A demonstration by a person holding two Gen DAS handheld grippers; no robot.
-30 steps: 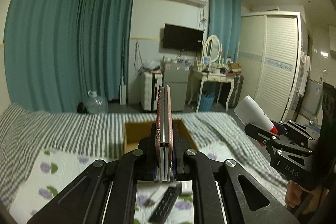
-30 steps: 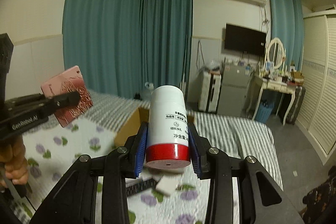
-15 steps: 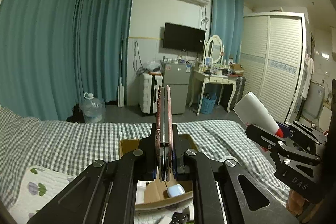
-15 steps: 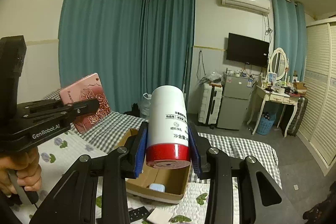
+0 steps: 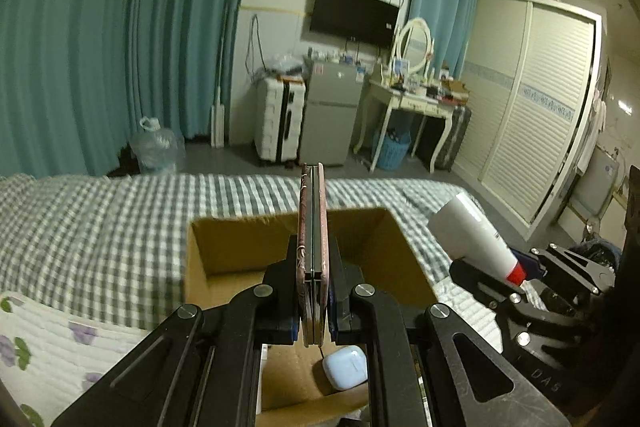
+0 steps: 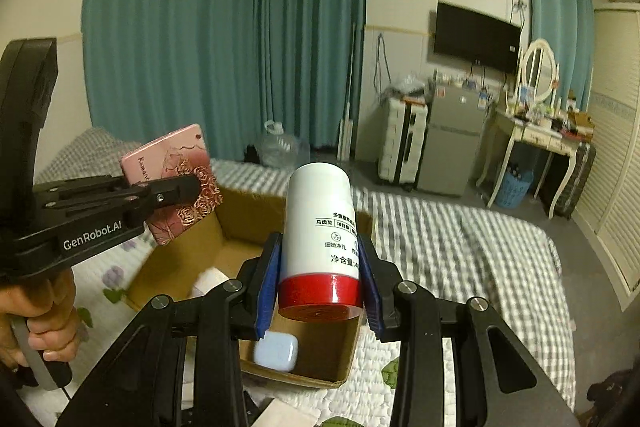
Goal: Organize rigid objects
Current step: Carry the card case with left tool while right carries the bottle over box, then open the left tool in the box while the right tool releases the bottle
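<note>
Both grippers carry loads above the open brown cardboard box (image 5: 224, 251) on the bed.
Left gripper (image 5: 313, 307) clamps a slim pink rose-patterned case (image 5: 313, 227) edge-on; right gripper (image 6: 320, 291) grips a white cylindrical bottle with red cap (image 6: 320, 227). A pale blue rounded earbud case (image 6: 276, 351) lies in the box.

Bottle (image 6: 320, 223) white with a red cap and dark printed lettering; case (image 6: 176, 183) pink, patterned with gold roses. Box (image 5: 224, 247) plain brown cardboard, a pale blue earbud case (image 5: 346, 371) inside it. Bedsheet (image 5: 100, 227) grey-and-white check, quilt (image 5: 60, 355) white with purple flowers and green leaves; curtains (image 6: 224, 27) teal.
</note>
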